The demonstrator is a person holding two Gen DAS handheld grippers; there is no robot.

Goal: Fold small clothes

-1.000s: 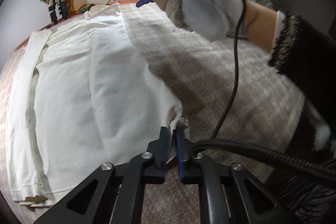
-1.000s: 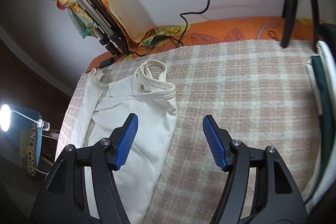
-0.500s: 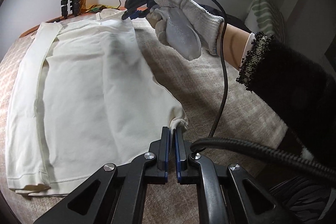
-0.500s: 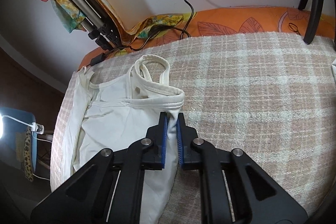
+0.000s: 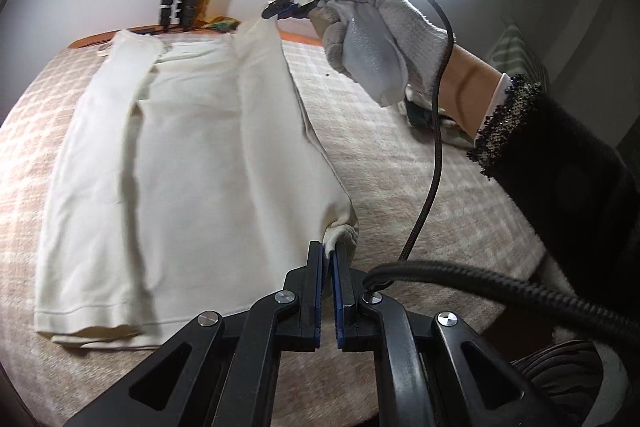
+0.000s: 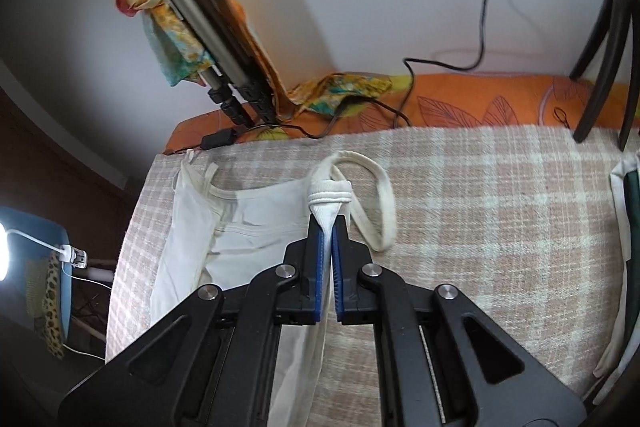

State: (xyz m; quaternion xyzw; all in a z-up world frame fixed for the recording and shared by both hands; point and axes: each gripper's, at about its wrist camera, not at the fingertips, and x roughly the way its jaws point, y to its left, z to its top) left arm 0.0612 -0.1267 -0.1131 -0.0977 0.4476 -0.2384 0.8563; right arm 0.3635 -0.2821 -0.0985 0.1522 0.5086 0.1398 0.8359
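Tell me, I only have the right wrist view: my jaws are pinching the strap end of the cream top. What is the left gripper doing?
Observer: The left gripper is shut on the cream top at its bottom hem corner.
Operator: Is the right edge lifting?
Observer: Yes, it is raised off the checked blanket between both grips.
Operator: And the far side?
Observer: It lies flat, already folded inward.

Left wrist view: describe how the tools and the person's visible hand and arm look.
The left tool has black angular plastic arms with triangular cut-outs, silver rivets and blue ribbed pads. A thick braided black cable runs off it. The right tool is black with blue tips, trailing a thin black cord. The right hand wears a grey-white knit glove; the sleeve is fuzzy black with a beaded cuff.
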